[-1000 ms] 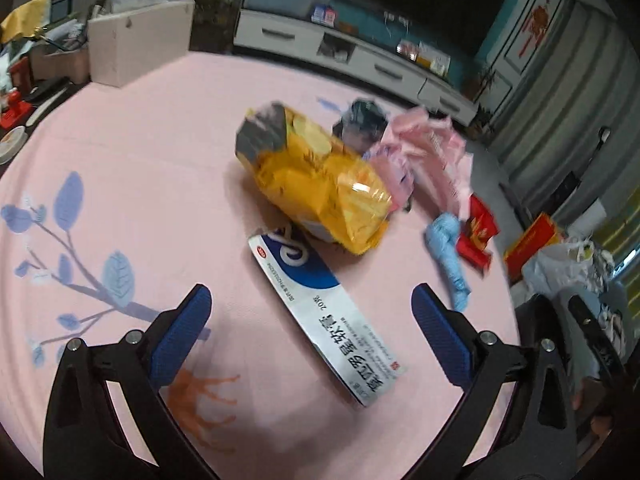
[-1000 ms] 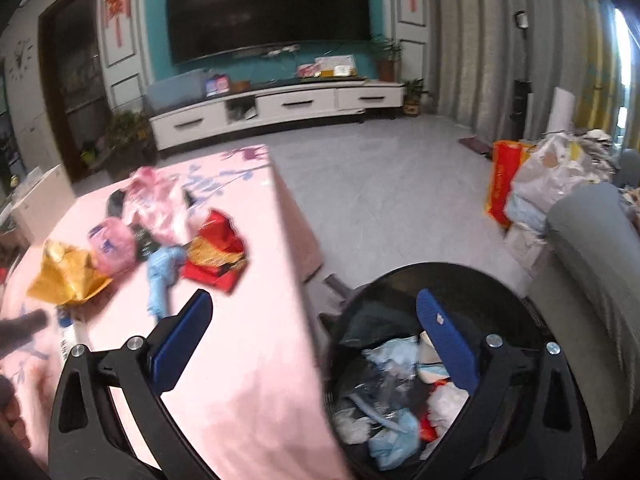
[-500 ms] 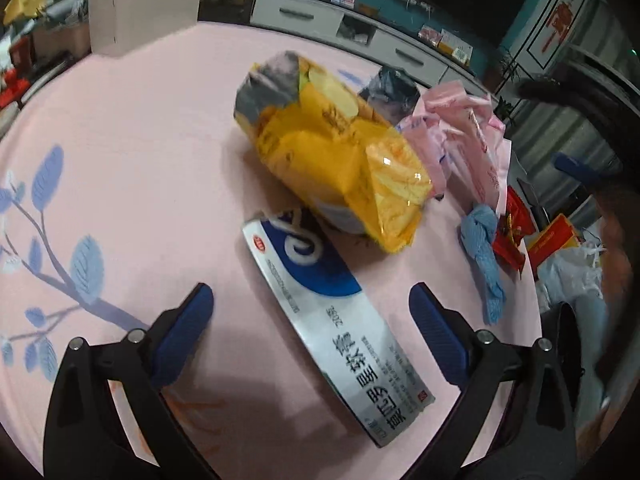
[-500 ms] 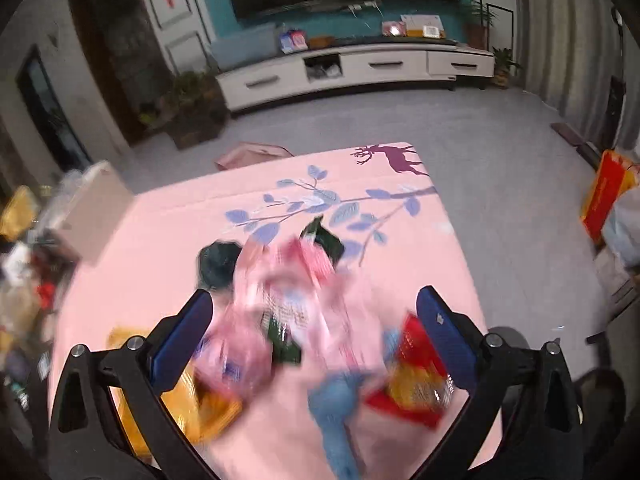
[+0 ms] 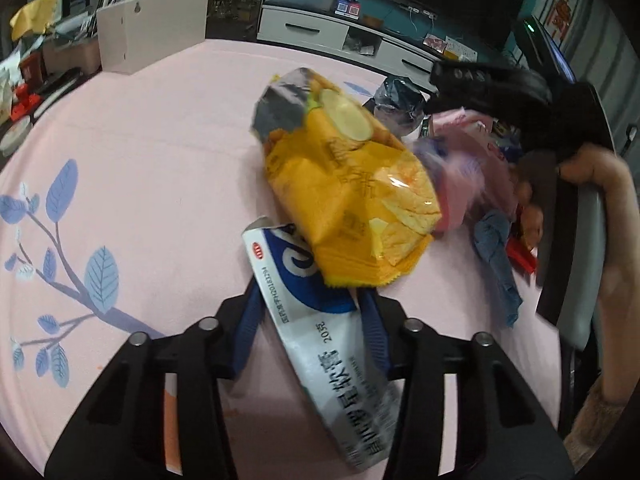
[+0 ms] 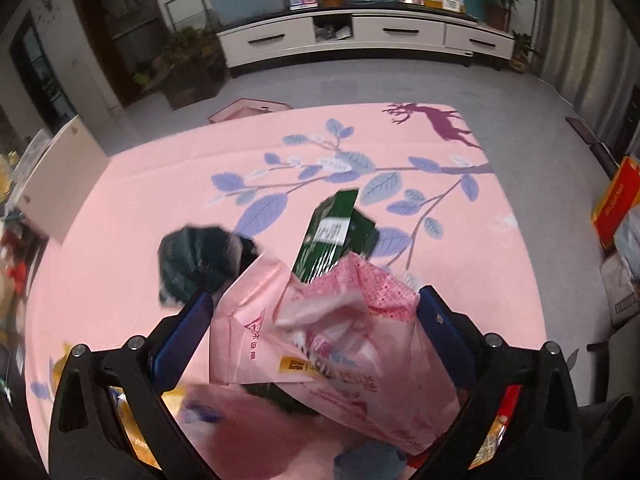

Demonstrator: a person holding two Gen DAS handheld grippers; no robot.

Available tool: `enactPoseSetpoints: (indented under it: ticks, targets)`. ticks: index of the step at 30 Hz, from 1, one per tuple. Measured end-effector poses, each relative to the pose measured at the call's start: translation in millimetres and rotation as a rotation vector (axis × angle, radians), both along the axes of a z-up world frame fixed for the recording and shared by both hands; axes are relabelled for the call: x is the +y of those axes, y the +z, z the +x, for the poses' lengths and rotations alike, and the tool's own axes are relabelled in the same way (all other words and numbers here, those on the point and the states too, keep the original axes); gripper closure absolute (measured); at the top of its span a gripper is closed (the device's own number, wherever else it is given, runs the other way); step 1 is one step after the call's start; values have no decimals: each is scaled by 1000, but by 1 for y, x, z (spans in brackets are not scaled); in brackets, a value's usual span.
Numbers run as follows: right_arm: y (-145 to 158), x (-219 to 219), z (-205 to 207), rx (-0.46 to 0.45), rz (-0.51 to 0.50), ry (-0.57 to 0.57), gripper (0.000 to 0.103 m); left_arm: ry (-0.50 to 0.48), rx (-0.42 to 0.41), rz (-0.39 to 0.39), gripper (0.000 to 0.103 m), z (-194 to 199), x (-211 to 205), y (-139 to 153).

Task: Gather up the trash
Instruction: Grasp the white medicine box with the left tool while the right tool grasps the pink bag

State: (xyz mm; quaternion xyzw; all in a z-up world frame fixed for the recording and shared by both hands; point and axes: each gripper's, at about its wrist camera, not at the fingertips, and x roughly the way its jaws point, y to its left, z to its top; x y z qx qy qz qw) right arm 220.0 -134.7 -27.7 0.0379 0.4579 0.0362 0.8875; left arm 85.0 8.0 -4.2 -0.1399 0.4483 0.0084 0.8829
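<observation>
Trash, misc., spread on pink surface (image 5: 152, 152) w/ leaf print. Left gripper (image 5: 310, 312): jaws just closed in, now clamped on blue-and-white box (image 5: 316, 320), its far end tucked under yellow snack bag (image 5: 348, 200). Right gripper (image 6: 316, 320): jaws spread wide, nothing clamped; pink wrapper (image 6: 320, 344) lies between them, green box (image 6: 332, 236) and dark crumpled bag (image 6: 200, 256) just beyond. Blue rag (image 5: 498, 256) noted near surface's right edge.
</observation>
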Motion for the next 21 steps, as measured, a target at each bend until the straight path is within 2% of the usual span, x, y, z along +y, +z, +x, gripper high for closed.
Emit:
enactPoseSetpoints:
  ticks: [2,6,8,9,10,12,14,15,18,21]
  targets:
    - [-2,-1,-7,11,18,24,20,2,8,-21,60,3,0,-1]
    - [-2,-2,-23,35,52,59,36,17,2,-6,64,-1,2,6]
    - [-2,2,-36,48,37,89,45,21,-6,-9,66,-1,6,11]
    - [-2,5,-44,41,15,102,54,22,-11,-17,66,-3,7,14]
    - [-2,8,-51,47,-5,118,58,25,-18,-24,69,-5,8,15]
    - [-5,11,-61,53,-18,122,58,29,-31,-33,80,-14,13,22]
    - [-6,16,-78,49,-9,159,58,22,-36,-55,82,-20,17,26]
    - [-6,17,-82,44,0,167,59,19,-42,-53,87,-22,18,28]
    - [-4,19,-96,50,59,179,59,23,-46,-17,89,-27,17,26]
    - [0,20,-110,45,103,195,60,20,-23,-33,89,-28,18,22]
